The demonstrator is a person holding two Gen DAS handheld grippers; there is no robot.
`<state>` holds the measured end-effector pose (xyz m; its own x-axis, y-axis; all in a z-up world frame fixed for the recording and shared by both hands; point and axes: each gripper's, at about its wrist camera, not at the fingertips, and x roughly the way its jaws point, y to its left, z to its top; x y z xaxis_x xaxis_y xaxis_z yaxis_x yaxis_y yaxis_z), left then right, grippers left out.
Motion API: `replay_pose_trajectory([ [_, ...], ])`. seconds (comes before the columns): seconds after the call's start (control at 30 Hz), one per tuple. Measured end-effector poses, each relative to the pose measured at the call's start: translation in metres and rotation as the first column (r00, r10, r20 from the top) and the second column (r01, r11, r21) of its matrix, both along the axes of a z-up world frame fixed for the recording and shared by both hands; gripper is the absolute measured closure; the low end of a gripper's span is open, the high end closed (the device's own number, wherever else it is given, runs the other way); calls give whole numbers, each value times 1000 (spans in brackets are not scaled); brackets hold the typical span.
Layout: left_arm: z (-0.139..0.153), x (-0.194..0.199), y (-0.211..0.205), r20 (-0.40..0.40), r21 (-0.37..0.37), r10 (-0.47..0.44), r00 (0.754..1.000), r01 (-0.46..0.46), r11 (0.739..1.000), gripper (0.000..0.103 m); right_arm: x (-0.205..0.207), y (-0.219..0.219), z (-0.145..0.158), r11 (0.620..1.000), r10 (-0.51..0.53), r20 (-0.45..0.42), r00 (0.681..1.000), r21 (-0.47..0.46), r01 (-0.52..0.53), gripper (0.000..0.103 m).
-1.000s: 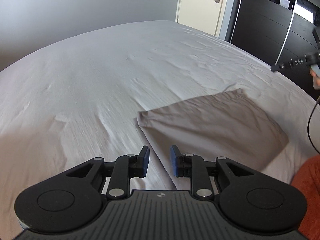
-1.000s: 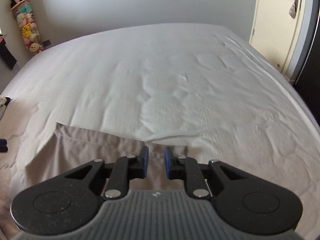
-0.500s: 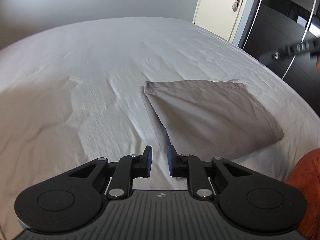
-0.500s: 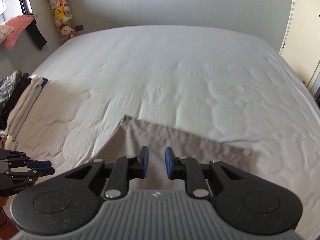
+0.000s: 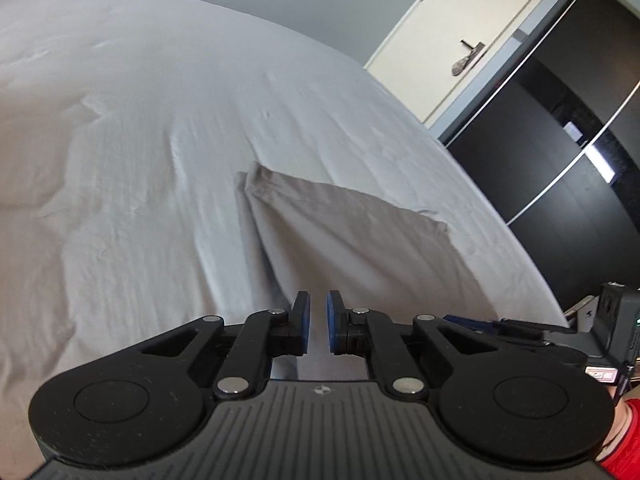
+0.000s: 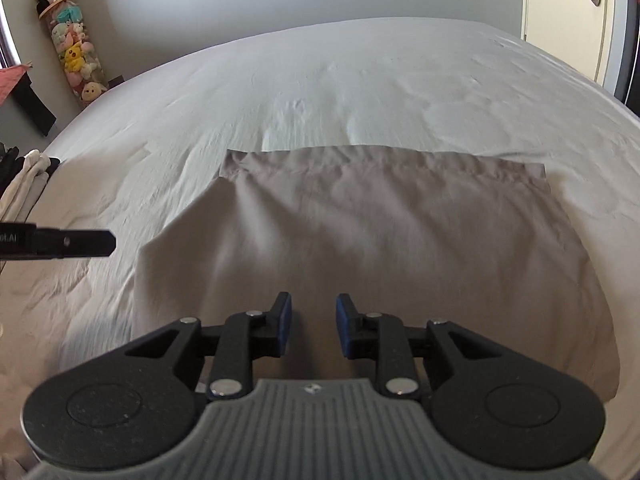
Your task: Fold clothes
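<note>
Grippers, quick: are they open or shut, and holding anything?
Left gripper: nearly shut, a narrow gap, holding nothing, by the cloth's edge.
Right gripper: opening, nothing between its jaws, above the cloth.

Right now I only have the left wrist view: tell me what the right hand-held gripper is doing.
Observer: The right hand-held gripper is opening over the taupe cloth, near part, nothing between its jaws.
Operator: Report where my left one sits.
Observer: The left hand-held gripper shows left of the cloth's left edge, over the white sheet.
Operator: List what else is nearby.
Observer: A pile of clothes lies at the bed's left side.
</note>
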<state>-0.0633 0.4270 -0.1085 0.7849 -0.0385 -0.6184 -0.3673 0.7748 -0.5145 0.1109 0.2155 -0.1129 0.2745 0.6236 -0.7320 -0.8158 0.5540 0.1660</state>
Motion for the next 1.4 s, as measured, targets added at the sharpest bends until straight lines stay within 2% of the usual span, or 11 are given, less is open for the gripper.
replay_pose_trajectory([
  [0.1,-8,7,-3,-30,26,-23,999,24,999,65,0,2,0,1000,9,4,1000,-1,-9,68],
  [0.2,-19,14,-4,-74,28,-26,997,29,999,59,-3,9,-4,999,36,7,999,-22,-36,67],
  [0.4,-33,32,-7,-76,-12,-87,993,87,996,55,-5,18,-15,996,63,5,998,-71,-63,66],
  [0.53,-52,41,-8,-114,-86,-158,981,148,985,56,-4,19,-19,995,54,-3,999,-89,-54,66],
  [0.63,-58,43,-9,-103,-150,-269,958,252,956,56,-4,19,-22,994,46,-3,999,-100,-46,66],
  [0.83,-62,40,-19,-151,-176,-405,902,379,908,56,-6,18,-24,993,39,8,999,-115,-37,66],
  [0.93,-60,33,-18,-186,-170,-411,892,383,908,69,-8,17,-22,992,40,19,999,-125,-37,66],
  [1.0,-62,25,-13,-190,-190,-386,903,352,916,84,-9,17,-22,990,39,29,999,-137,-35,66],
  [1.1,-67,18,-8,-194,-213,-344,918,303,929,98,-9,17,-24,989,36,33,999,-148,-31,64],
  [1.3,-63,11,-8,-221,-202,-278,935,236,951,101,-7,15,-25,987,24,43,999,-160,-17,57],
  [1.4,-60,-2,-3,-265,-167,-188,946,147,975,103,-6,14,-26,987,15,42,999,-163,-8,57],
])
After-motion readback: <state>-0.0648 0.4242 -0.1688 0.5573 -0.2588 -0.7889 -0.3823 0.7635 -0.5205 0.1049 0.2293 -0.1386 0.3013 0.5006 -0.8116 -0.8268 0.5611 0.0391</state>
